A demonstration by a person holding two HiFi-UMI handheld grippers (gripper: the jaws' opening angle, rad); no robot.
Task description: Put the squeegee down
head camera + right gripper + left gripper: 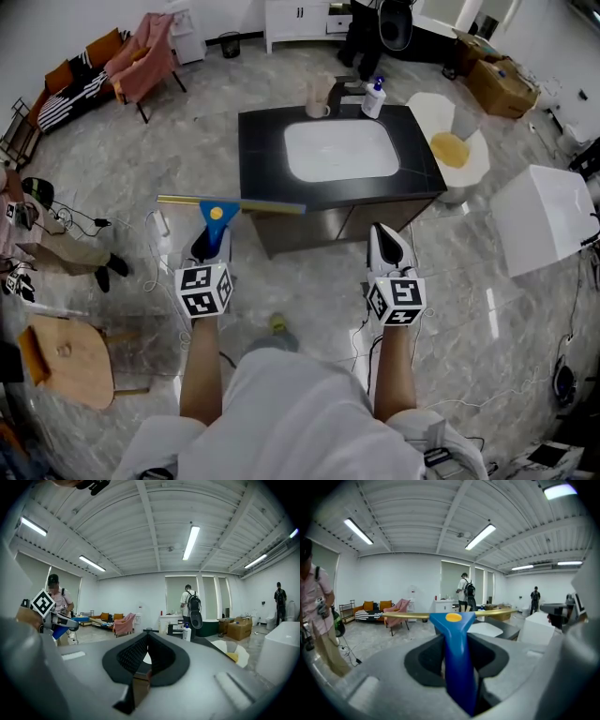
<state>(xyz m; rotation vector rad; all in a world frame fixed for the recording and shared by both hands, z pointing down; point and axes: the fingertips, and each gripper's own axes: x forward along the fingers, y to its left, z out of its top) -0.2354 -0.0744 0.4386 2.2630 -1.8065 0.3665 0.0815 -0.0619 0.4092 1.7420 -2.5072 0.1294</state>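
Note:
The squeegee point(218, 216) has a blue handle and a long brass-coloured blade bar that lies crosswise, just short of the front edge of the dark vanity counter point(262, 159). My left gripper point(210, 246) is shut on the blue handle. In the left gripper view the squeegee point(454, 620) stands upright between the left gripper's point(457, 644) black pads, with the blade level across the top. My right gripper point(388, 246) is held off to the right, also before the counter. In its own view the right gripper point(146, 641) is shut, tips together, with nothing between them.
The counter holds a white sink basin point(342, 150), a faucet point(345, 89), a cup point(317, 98) and a soap bottle point(374, 98). A white fixture point(452, 150) and a white box point(548, 220) stand right. A wooden stool point(66, 361), floor cables and a person point(56, 251) are left.

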